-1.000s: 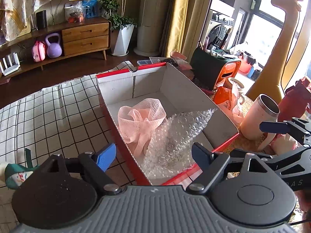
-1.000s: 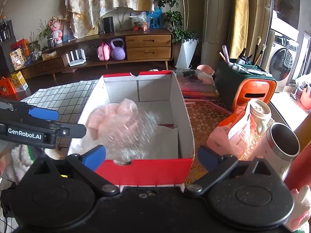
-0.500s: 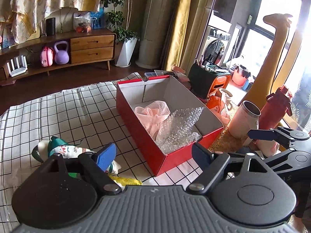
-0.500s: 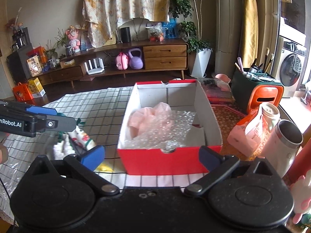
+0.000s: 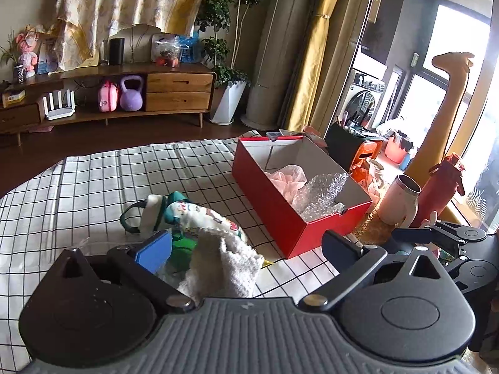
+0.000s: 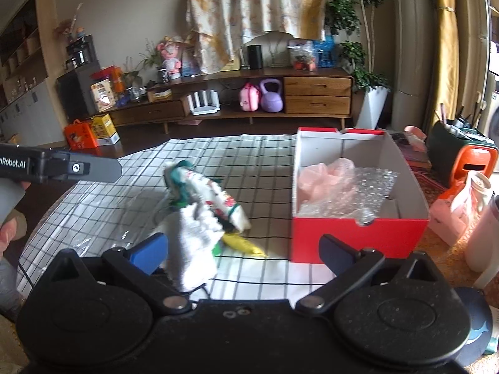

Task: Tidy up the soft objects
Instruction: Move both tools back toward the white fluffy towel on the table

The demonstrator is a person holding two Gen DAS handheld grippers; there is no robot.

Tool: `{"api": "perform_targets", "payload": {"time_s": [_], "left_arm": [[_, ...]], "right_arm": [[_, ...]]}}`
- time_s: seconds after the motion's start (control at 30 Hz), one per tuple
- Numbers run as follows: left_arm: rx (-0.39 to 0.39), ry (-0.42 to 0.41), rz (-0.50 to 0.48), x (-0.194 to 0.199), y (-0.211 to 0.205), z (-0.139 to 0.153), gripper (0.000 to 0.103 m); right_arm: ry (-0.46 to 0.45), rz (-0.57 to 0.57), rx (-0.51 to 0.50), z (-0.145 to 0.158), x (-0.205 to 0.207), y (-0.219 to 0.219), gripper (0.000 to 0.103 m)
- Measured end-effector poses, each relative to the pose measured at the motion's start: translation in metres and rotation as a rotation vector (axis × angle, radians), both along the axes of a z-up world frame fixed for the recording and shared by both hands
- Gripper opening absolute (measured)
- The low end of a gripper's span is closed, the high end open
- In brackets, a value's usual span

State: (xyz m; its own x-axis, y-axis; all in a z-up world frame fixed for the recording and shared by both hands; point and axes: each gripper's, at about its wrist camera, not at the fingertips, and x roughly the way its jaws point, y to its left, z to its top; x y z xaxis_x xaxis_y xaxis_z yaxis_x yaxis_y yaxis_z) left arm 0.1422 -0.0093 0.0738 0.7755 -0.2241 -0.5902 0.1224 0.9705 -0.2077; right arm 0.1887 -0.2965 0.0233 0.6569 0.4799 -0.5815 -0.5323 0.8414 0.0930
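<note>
A red box (image 5: pixel 271 199) (image 6: pixel 358 237) stands on the checked cloth (image 5: pixel 93 187) with pink mesh (image 5: pixel 287 176) (image 6: pixel 321 177) and bubble wrap (image 5: pixel 324 193) (image 6: pixel 358 193) inside. Left of it lies a pile: a white fluffy towel (image 5: pixel 221 258) (image 6: pixel 193 243), a printed pouch with green trim (image 5: pixel 193 215) (image 6: pixel 212 193) and a yellow item (image 6: pixel 243 244). My left gripper (image 5: pixel 246 247) hovers over the towel with its jaws opening, the pads clear of it. My right gripper (image 6: pixel 243 249) is open and holds nothing, the towel below its left finger.
A white cup (image 5: pixel 402 199), a red bottle (image 5: pixel 443 187) and an orange bin (image 6: pixel 474 162) crowd the box's right side. Crumpled clear plastic (image 6: pixel 103 243) lies left of the pile. A hand (image 6: pixel 9 230) shows at the left edge.
Both grippers have drawn back from the box and shifted left, leaving the bubble wrap inside. The pile of soft things has come into view. The left jaws stand wider.
</note>
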Motion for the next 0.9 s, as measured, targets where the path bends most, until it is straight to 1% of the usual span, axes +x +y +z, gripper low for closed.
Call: {"api": "perform_targets", "payload": {"time_s": [0.1,0.2,0.37,0.47,0.53,0.6,0.73,0.9], "left_arm": [[-0.009,-0.007,0.038,-0.018,0.022,-0.003,0.103],[0.011,0.008,0.075,-0.032,0.041,-0.009,0.103],[0.021,0.051,0.096,-0.051,0.069,-0.033,0.103],[0.024,0.080,0.107,-0.058,0.081,-0.052,0.103],[0.029,0.099,0.113,-0.059,0.086,-0.064,0.103],[0.037,0.116,0.096,-0.059,0.087,-0.077,0.103],[0.095,0.141,0.108,-0.056,0.089,-0.103,0.103],[0.084,0.198,0.122,-0.043,0.099,-0.132,0.103]], "right_arm": [[-0.005,0.027,0.003,-0.003,-0.014,0.014,0.103],[-0.007,0.046,0.008,-0.008,-0.025,0.025,0.103],[0.005,0.057,-0.014,-0.020,-0.034,0.043,0.103],[0.033,0.061,-0.006,-0.029,-0.036,0.052,0.103],[0.052,0.068,-0.005,-0.034,-0.036,0.058,0.103],[0.070,0.068,-0.007,-0.041,-0.034,0.064,0.103],[0.094,0.078,-0.036,-0.056,-0.032,0.079,0.101],[0.135,0.095,-0.067,-0.074,-0.027,0.096,0.101]]}}
